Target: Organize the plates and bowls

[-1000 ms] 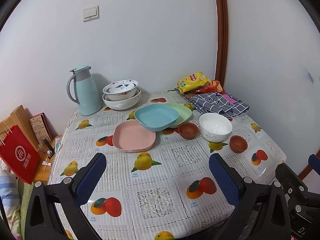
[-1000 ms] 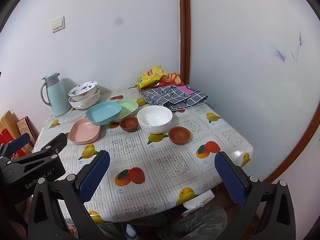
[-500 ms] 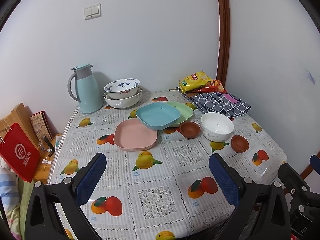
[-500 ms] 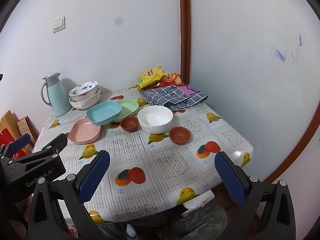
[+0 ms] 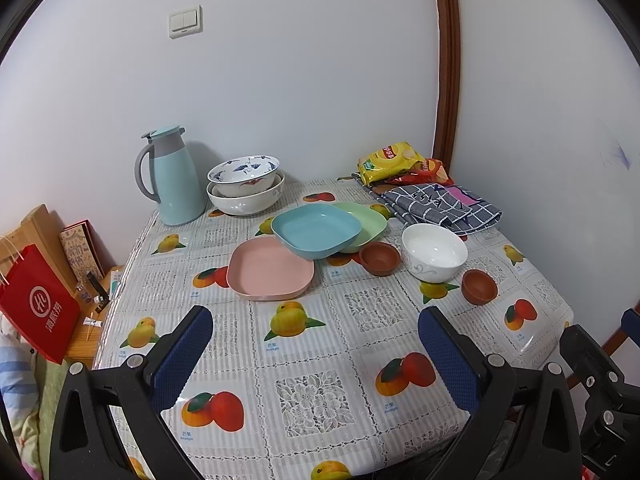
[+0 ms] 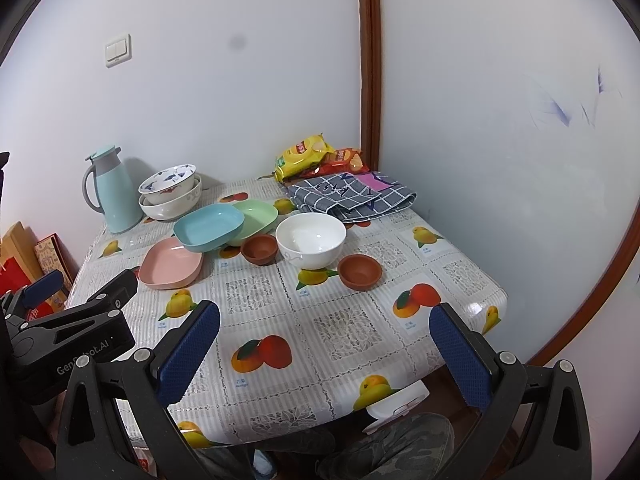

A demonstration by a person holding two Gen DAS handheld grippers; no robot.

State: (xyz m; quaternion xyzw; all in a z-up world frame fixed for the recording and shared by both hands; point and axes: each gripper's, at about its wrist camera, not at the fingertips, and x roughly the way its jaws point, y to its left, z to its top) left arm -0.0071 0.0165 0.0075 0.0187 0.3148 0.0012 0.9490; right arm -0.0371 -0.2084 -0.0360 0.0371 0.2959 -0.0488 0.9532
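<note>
On the fruit-print tablecloth lie a pink plate (image 5: 270, 274), a blue plate (image 5: 316, 232) resting partly on a green plate (image 5: 366, 222), a white bowl (image 5: 434, 252), two small brown bowls (image 5: 379, 258) (image 5: 479, 286), and two stacked patterned bowls (image 5: 246, 184) at the back. My left gripper (image 5: 316, 360) is open and empty over the table's near edge. My right gripper (image 6: 326, 354) is open and empty, also near the front edge. The same dishes show in the right wrist view: pink plate (image 6: 170, 264), blue plate (image 6: 208, 228), white bowl (image 6: 311, 240).
A light blue thermos jug (image 5: 172, 178) stands at the back left. Snack bags (image 5: 394, 160) and a folded checked cloth (image 5: 440, 206) lie at the back right by the walls. A red paper bag (image 5: 38, 314) and books stand left of the table.
Both views have shifted only slightly; the left gripper has drifted a little. Nothing on the table has moved.
</note>
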